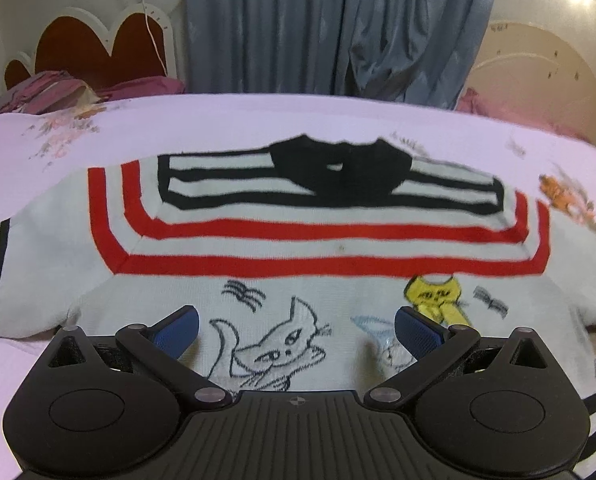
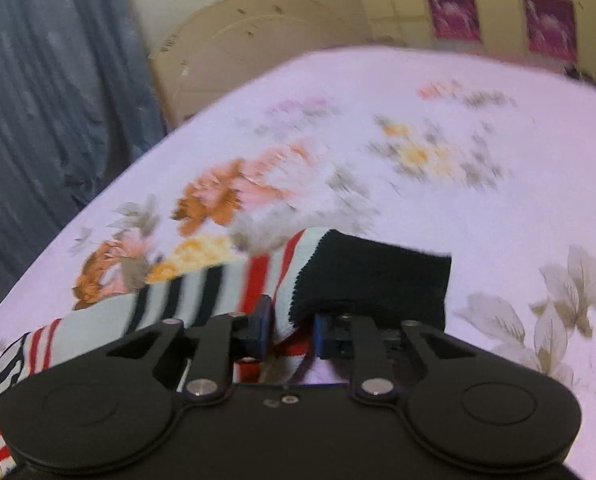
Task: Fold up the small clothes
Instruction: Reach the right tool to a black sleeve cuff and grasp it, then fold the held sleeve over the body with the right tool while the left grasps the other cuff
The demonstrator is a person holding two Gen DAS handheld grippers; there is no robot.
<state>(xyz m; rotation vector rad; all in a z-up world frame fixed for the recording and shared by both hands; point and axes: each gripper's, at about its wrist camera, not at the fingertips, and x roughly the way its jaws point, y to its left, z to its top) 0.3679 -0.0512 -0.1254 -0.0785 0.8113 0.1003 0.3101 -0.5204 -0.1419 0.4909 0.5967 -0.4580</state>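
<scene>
Across the middle of the left view, on the bedspread [image 1: 258, 120]: sweater [image 1: 298, 240] spread flat, collar toward the top. Below it, left gripper [image 1: 296, 330] hovering over the hem, jaws wide apart. Lower centre of the right view: right gripper [image 2: 288, 330] clamped on the sleeve [image 2: 226, 284], cuff [image 2: 377, 280] pointing away to the right, ready to be carried inward.

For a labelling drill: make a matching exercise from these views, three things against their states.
Things:
1. left gripper
2. right gripper
3. sweater

States:
A. lies flat on the floral bedsheet
B. open above the cat pictures
C. closed on the striped sleeve by its black cuff

Pairs: 1-B, 2-C, 3-A
</scene>
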